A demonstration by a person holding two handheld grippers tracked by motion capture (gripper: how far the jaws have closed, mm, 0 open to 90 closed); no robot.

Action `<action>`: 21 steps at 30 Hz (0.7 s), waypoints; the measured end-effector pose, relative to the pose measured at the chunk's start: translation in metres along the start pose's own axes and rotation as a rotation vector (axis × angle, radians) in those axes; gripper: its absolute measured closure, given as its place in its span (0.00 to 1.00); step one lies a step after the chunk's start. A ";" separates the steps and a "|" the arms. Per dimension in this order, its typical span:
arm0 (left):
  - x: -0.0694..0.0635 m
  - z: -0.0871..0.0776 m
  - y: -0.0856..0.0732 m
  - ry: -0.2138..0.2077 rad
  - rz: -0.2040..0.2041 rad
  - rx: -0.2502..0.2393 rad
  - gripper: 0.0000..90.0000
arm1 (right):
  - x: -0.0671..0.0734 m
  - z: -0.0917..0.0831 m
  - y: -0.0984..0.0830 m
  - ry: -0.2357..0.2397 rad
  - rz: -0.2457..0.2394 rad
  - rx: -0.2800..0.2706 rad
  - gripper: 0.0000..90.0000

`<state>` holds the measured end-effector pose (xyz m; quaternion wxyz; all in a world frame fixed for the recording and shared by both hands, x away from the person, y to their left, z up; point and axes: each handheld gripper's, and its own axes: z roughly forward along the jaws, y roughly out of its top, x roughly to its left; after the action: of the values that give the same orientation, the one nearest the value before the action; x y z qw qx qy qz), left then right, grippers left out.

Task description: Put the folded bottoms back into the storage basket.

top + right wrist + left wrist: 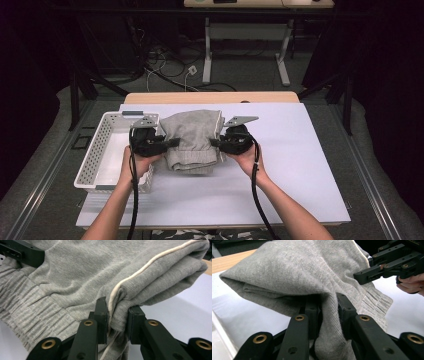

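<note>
A folded grey knit garment with a ribbed hem and a cream piping stripe is held just above the white table sheet. My left gripper is shut on the garment's left edge, with grey fabric bunched between its jaws. My right gripper is shut on the right edge, where the folded layers and the piping run between its jaws. In the left gripper view the right gripper shows at the upper right.
A white perforated basket stands at the left of the sheet, under my left hand. The wooden table edge lies behind the sheet. Beyond it are cables on the floor and a white desk frame.
</note>
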<state>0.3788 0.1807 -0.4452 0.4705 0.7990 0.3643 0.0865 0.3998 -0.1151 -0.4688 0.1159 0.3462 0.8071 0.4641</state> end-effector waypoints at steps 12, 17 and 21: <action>0.005 -0.011 -0.002 0.015 -0.005 -0.004 0.83 | 0.006 0.006 0.005 0.015 -0.001 -0.007 0.82; 0.007 -0.014 -0.003 0.017 -0.012 -0.012 0.83 | 0.008 0.008 0.006 0.020 -0.003 -0.011 0.82; 0.009 -0.016 -0.003 0.022 -0.011 -0.013 0.83 | 0.009 0.010 0.008 0.026 -0.001 -0.014 0.82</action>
<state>0.3760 0.1984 -0.4405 0.4720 0.7931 0.3731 0.0949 0.4012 -0.0997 -0.4665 0.1079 0.3391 0.8054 0.4740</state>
